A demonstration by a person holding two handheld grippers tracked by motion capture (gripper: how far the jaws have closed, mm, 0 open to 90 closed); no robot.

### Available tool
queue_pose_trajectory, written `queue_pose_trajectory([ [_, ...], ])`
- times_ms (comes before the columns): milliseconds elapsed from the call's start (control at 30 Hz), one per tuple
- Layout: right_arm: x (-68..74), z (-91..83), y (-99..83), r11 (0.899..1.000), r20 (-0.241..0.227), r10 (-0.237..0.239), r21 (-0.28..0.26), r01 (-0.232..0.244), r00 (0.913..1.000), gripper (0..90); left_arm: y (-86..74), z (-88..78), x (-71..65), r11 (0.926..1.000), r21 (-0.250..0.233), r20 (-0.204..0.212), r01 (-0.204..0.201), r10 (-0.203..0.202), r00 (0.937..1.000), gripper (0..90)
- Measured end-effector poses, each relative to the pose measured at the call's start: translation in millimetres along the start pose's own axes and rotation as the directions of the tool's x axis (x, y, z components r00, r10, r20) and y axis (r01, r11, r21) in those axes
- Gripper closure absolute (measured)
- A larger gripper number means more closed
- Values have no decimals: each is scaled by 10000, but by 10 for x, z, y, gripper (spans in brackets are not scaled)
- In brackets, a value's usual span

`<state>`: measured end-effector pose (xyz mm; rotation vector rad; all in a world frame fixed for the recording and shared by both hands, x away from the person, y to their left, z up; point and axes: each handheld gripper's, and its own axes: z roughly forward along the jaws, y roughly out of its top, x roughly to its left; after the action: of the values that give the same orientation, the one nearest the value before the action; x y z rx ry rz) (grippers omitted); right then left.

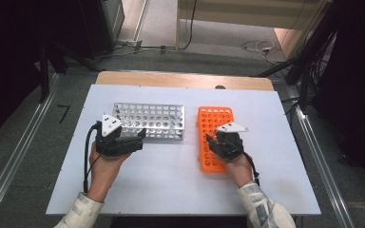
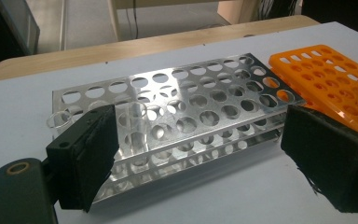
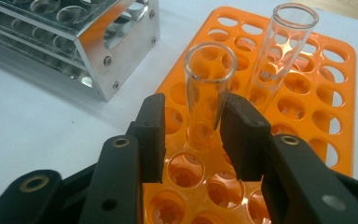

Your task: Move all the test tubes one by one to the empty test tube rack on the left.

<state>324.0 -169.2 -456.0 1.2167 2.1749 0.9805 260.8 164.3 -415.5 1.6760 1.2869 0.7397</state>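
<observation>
Right gripper view shows us the near glass tube [image 3: 208, 93] standing upright in the orange rack [image 3: 340, 93], its long axis vertical, straight between our right gripper [image 3: 193, 135] jaws, which sit narrowed at its sides; contact we cannot tell. Our left gripper [image 2: 191, 163] gapes wide, empty, before the metal rack [image 2: 186, 112].

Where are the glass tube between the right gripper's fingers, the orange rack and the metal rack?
Glass tube [image 3: 208, 93], right gripper view, on its clear wall below the rim.
Orange rack [image 3: 342, 100], right gripper view, on its top plate near the right edge.
Metal rack [image 2: 205, 84], left gripper view, on its perforated top plate.
</observation>
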Motion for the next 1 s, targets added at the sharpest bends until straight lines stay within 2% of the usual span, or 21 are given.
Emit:
queue_pose_trajectory([
  [267, -4, 52, 31, 9995, 313, 5, 323, -15, 9995, 724, -39, -66, 55, 9999, -13, -161, 144, -144, 9998, 113],
  [433, 2, 28, 47, 9998, 332, 28, 173, -33, 9994, 728, -47, -84, 66, 9999, -29, -198, 168, -168, 9997, 113],
  [633, 21, -79, 97, 9999, 365, -81, -87, 84, 9993, 729, -45, -82, 43, 10000, 21, -126, 62, -62, 9999, 115],
  [900, 32, -239, 149, 9990, 6, -25, -445, 26, 10000, 730, -27, -55, -2, 10000, -25, 73, 8, -8, 10000, 118],
  [1000, 97, -295, 167, 9989, -452, -92, -455, 71, 9989, 730, -19, -40, -35, 10000, -21, 197, -56, 57, 9998, 122],
])
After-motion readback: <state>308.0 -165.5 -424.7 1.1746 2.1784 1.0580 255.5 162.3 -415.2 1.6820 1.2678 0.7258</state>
